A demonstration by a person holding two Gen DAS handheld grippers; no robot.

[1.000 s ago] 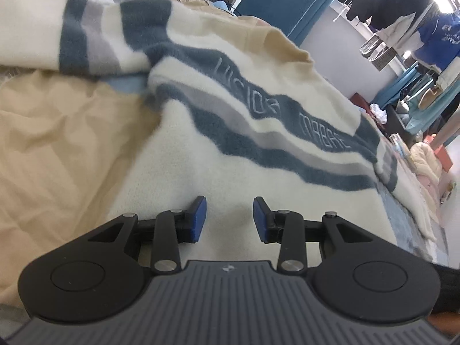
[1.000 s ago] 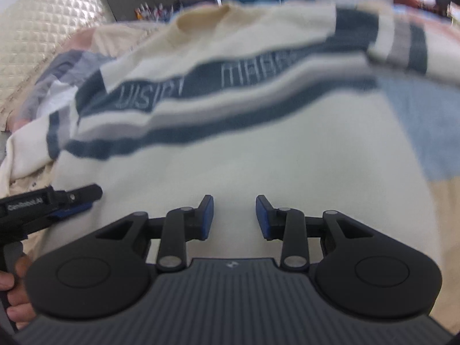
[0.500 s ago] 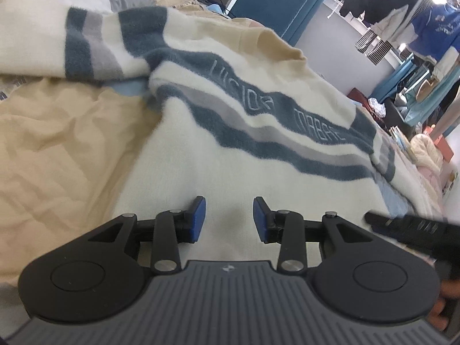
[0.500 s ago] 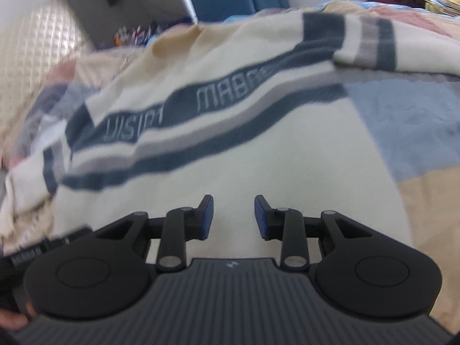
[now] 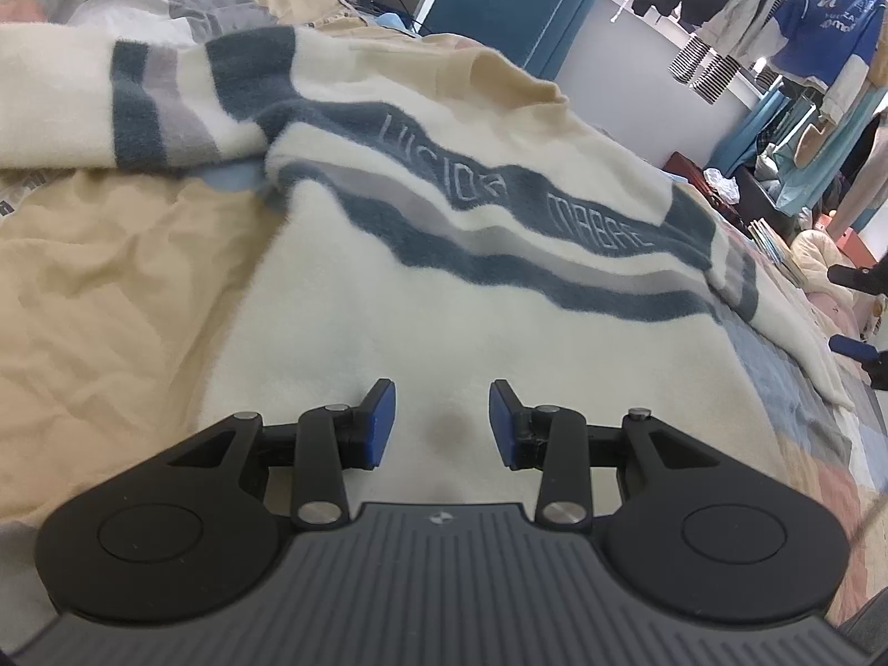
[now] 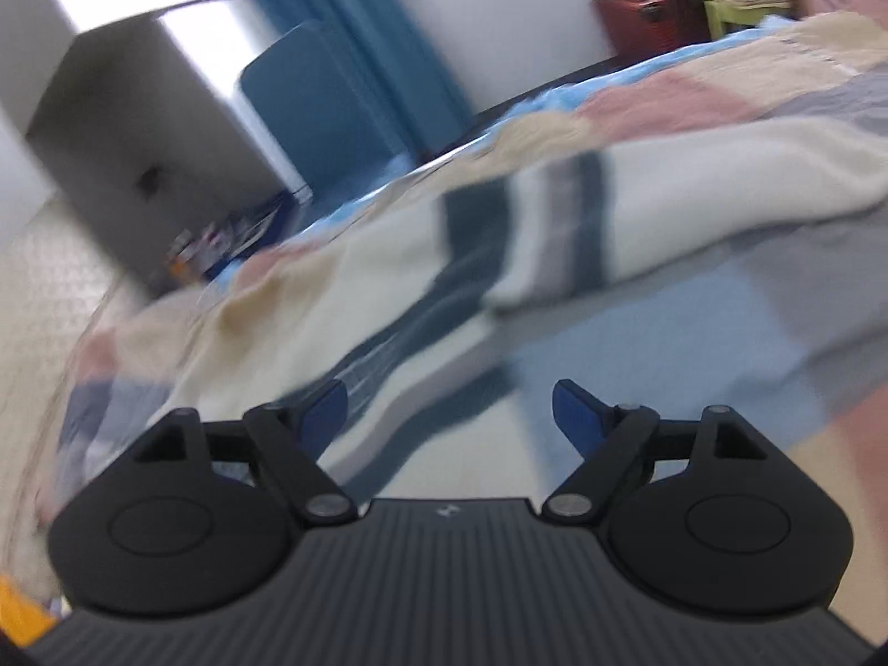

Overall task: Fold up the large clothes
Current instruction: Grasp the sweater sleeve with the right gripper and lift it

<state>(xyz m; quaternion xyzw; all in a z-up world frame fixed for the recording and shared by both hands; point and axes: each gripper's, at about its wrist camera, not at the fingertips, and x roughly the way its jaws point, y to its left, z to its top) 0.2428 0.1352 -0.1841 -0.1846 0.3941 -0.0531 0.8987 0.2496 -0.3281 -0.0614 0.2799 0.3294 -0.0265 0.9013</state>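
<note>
Fingers of the right gripper (image 6: 449,416) have just been spreading wide, nothing between them; the left gripper's (image 5: 441,424) stand part open and empty above the sweater (image 5: 444,299). It lies flat on the bed (image 5: 111,277), collar away, sleeves outstretched crosswise. Likely reaching for the right sleeve (image 6: 638,222), to fold inward.

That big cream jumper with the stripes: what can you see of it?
The jumper is a fluffy cream knit, spread flat on the patchwork bedspread. A dark blue band with pale lettering crosses its chest, with grey and blue stripes below; the same stripes ring both sleeves, which lie stretched out sideways. Nothing grips it.
</note>
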